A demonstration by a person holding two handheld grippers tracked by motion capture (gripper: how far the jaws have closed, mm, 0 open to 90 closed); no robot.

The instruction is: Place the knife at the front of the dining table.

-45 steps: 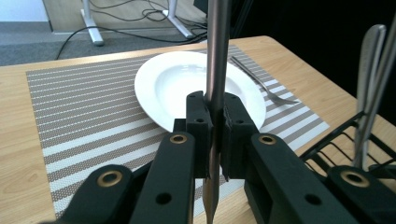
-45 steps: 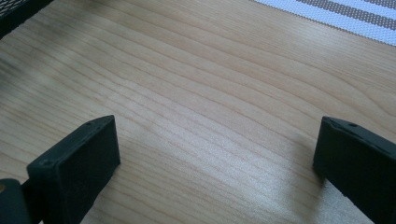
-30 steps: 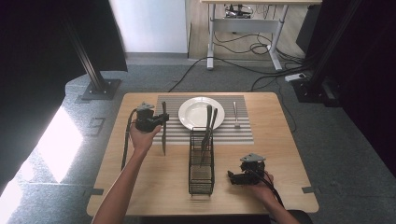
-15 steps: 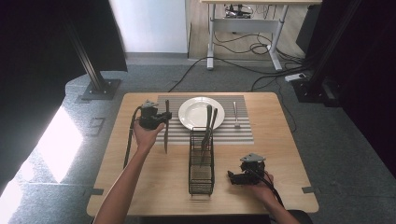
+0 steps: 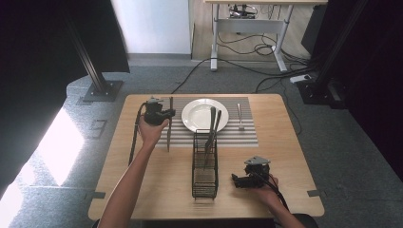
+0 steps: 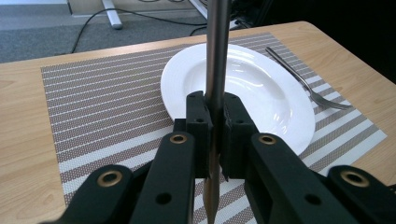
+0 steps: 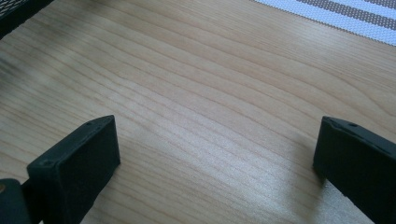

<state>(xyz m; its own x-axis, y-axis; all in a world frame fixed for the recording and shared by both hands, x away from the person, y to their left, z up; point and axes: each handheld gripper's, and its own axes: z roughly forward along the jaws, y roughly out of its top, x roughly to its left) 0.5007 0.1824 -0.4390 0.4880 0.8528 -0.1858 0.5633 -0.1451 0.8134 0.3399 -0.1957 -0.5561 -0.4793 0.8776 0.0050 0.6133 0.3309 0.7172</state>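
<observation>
Wooden table (image 5: pixel 142 190): near its far left corner, left gripper (image 5: pixel 164 114) clamps a knife (image 5: pixel 169 126); right gripper (image 5: pixel 237 179) gapes near the front edge.

Bright floor glare left; possibly slight blur

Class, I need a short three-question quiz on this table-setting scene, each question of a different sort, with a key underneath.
1. True or false: the left gripper is shut on a knife.
2. Where does the fork lie? A) in the wire caddy B) on the striped placemat, right of the plate C) on the bare wood
3. Fill in: the right gripper rests over bare table with its jaws ____.

Key: 1 true; 2 B; 3 open.
</observation>
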